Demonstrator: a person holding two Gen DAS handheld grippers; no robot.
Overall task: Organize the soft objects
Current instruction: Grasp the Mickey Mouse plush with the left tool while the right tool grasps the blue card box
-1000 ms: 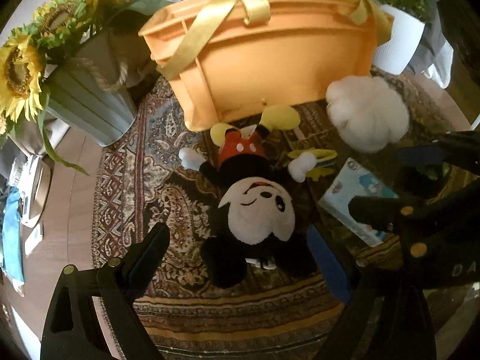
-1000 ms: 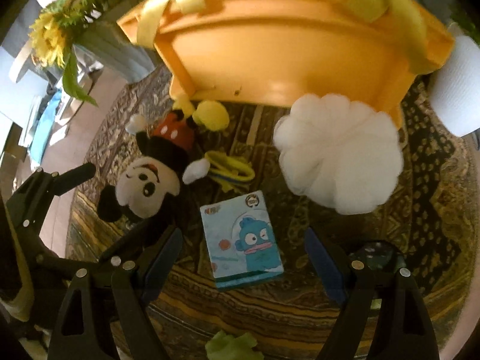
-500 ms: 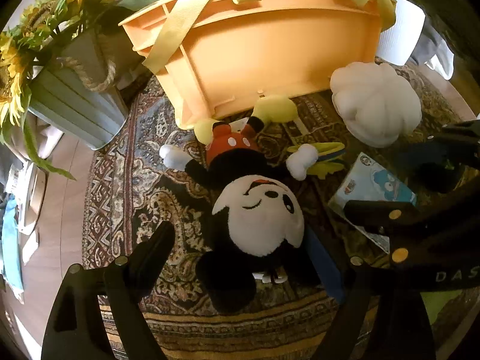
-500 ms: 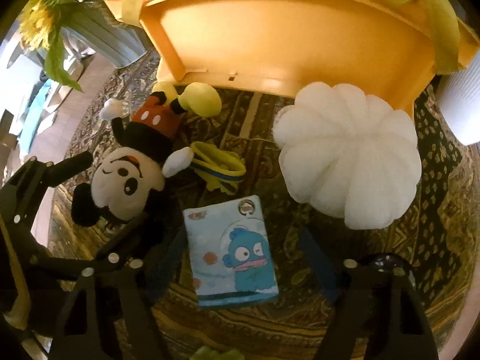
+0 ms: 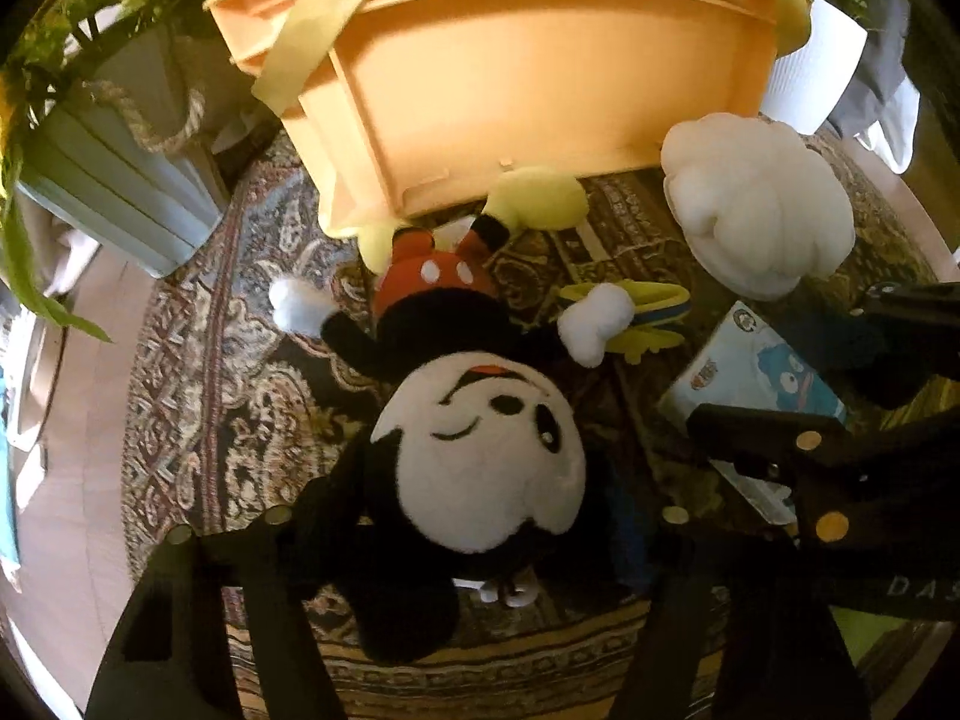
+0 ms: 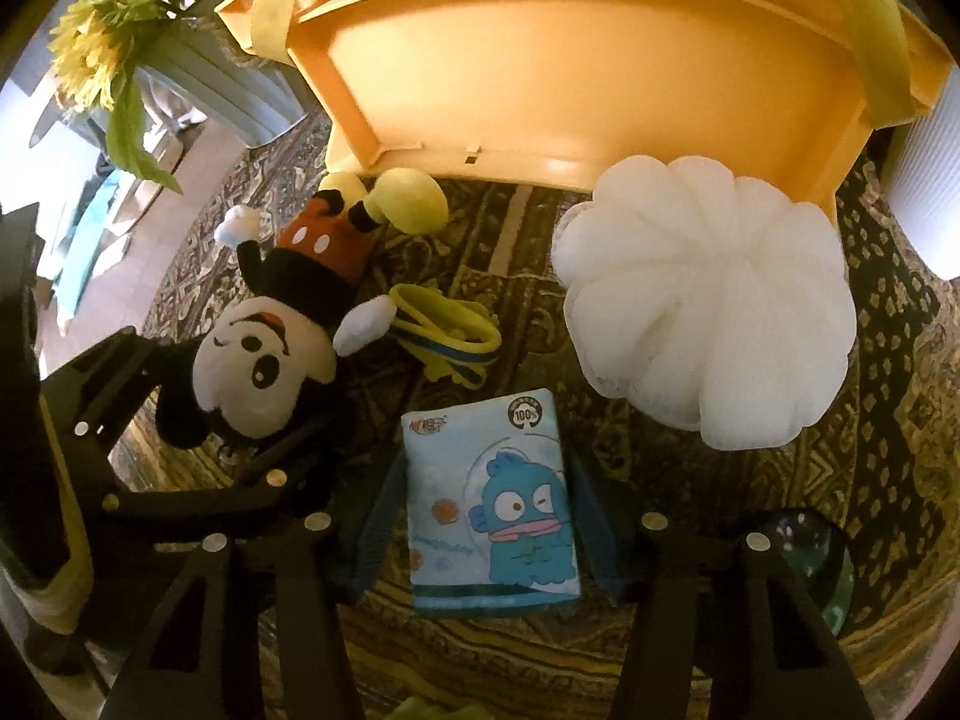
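Observation:
A Mickey Mouse plush (image 5: 474, 450) lies face up on the patterned rug, feet toward the orange basket (image 5: 540, 72). My left gripper (image 5: 474, 540) is open, its jaws on either side of the plush's head. It also shows in the right wrist view (image 6: 258, 360). My right gripper (image 6: 480, 516) is open, its jaws on either side of a light blue tissue pack with a blue cartoon fish (image 6: 489, 504). A white pumpkin-shaped cushion (image 6: 708, 306) lies by the basket (image 6: 570, 60). A yellow and blue fabric piece (image 6: 450, 336) lies between plush and pack.
A grey ribbed planter with sunflowers (image 5: 108, 180) stands left of the basket. A white ribbed pot (image 5: 810, 66) stands at the back right. The round rug (image 5: 198, 372) ends on pale floor at left. A dark glassy ball (image 6: 810, 546) lies near the right gripper.
Both grippers have moved forward and down. The left one now brackets the plush's head; the right one now brackets the tissue pack. Nothing has been gripped.

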